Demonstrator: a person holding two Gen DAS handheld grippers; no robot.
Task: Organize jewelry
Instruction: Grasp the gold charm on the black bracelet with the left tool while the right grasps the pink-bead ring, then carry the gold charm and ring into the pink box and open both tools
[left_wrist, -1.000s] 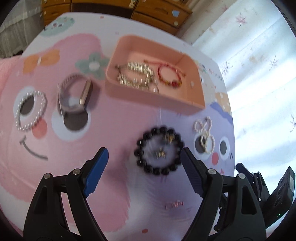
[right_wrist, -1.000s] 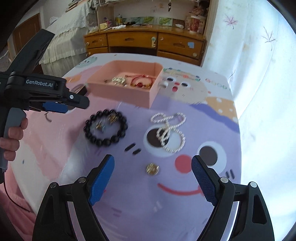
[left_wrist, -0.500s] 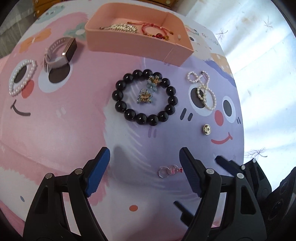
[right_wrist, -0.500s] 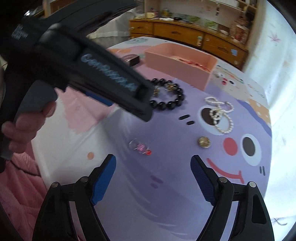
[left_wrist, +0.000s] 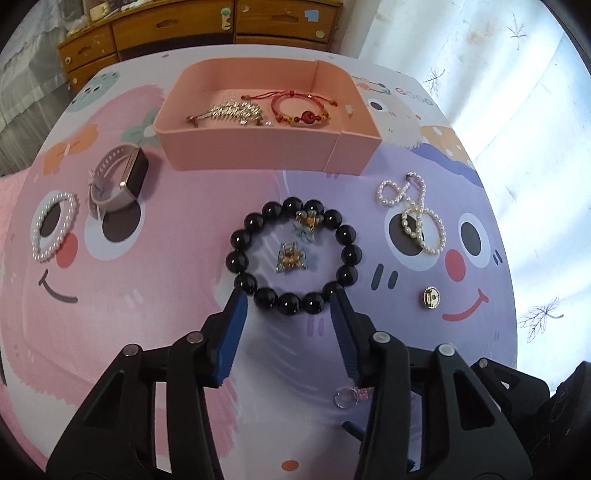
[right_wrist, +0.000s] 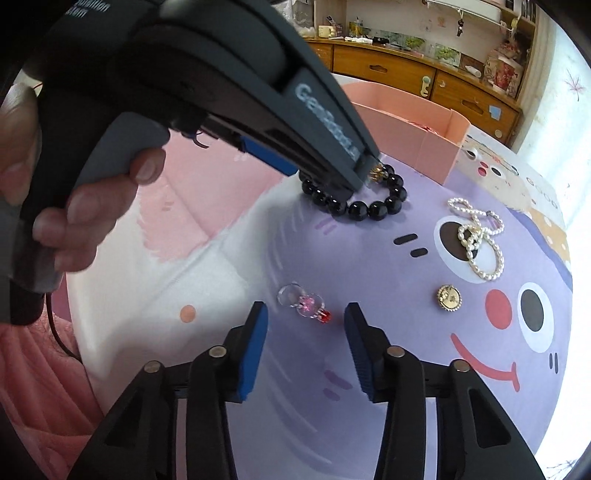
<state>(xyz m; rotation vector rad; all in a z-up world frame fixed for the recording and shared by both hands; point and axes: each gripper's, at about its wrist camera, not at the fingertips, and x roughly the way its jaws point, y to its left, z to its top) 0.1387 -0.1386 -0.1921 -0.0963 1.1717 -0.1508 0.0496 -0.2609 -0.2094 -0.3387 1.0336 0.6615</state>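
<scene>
Left gripper (left_wrist: 286, 297) is hovering jaws apart at 6 o'clock of one black round-bead bracelet (left_wrist: 294, 256) ringing two gold earrings (left_wrist: 291, 257); right gripper (right_wrist: 305, 315) is gaping before one clear ring (right_wrist: 303, 305). Pink rectangular tray (left_wrist: 255, 152) at 12 o'clock is holding one silver chain (left_wrist: 232, 110), one red cord bracelet (left_wrist: 301, 107).

table (left_wrist: 155, 369) | pink tray (left_wrist: 258, 151) | black bead bracelet (left_wrist: 295, 258) | watch (left_wrist: 118, 181)

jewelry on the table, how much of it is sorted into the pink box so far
Done: a silver chain and a red cord bracelet lie in the pink box.

In hand: nothing. The left gripper is open at the black bead bracelet; the right gripper is open at a small clear ring.

Left on the table: those two, two earrings, watch, pearl bracelet, pearl strand, gold button.
</scene>
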